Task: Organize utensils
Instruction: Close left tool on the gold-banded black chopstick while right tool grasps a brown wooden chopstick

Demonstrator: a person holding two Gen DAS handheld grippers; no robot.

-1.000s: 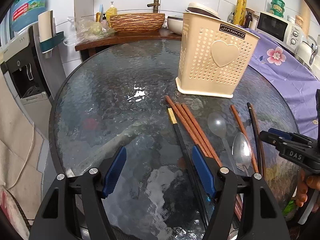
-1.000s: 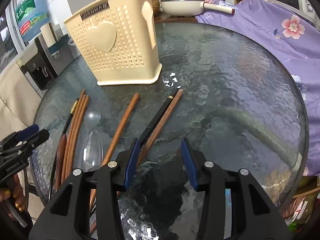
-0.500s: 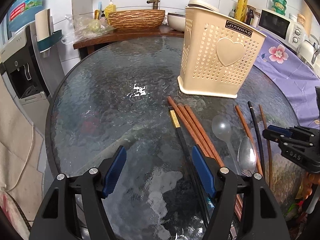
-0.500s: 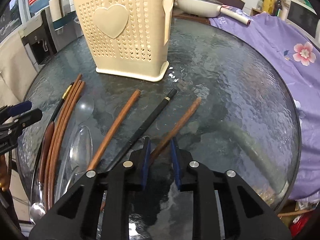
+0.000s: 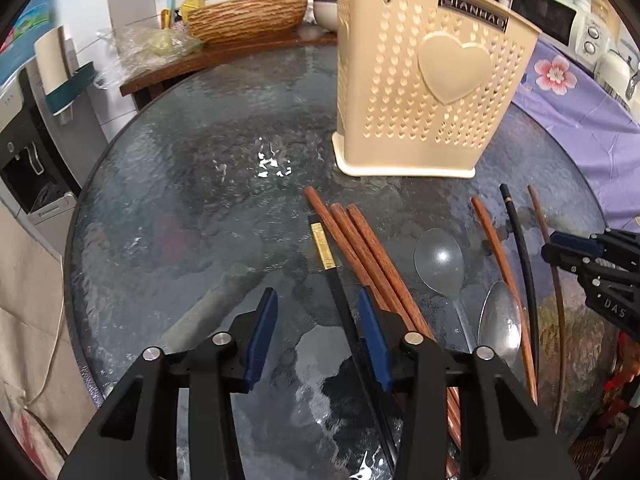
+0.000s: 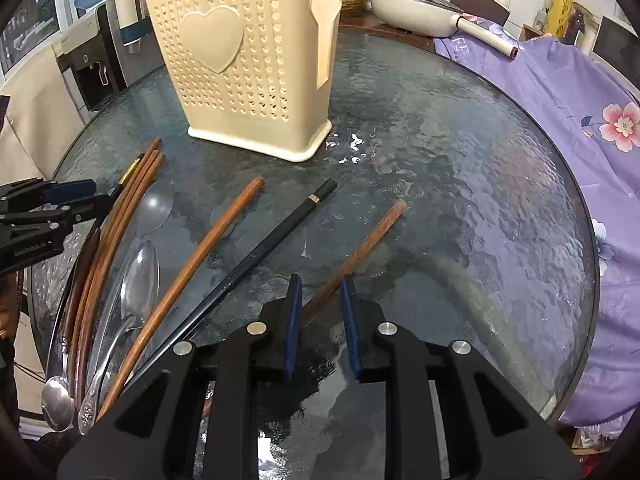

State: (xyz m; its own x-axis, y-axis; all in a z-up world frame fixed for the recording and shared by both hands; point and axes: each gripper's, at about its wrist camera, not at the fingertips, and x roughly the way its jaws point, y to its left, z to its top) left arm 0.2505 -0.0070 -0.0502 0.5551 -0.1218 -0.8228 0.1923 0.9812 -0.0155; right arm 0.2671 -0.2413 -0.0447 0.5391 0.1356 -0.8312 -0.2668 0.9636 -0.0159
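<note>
You are at the pick-up step: your right tool [image 6: 320, 292] is clenched on the brown chopstick [image 6: 370, 240], which still lies on the glass surface [image 6: 480, 184], its far end toward the cream holder [image 6: 248, 60]. Your left tool [image 5: 316, 308] has just been closing around the black chopstick [image 5: 340, 300] but does not grip it yet. Both tools slant steeply down. Next, lift, stand each stick upright, and drop it into the holder.
</note>
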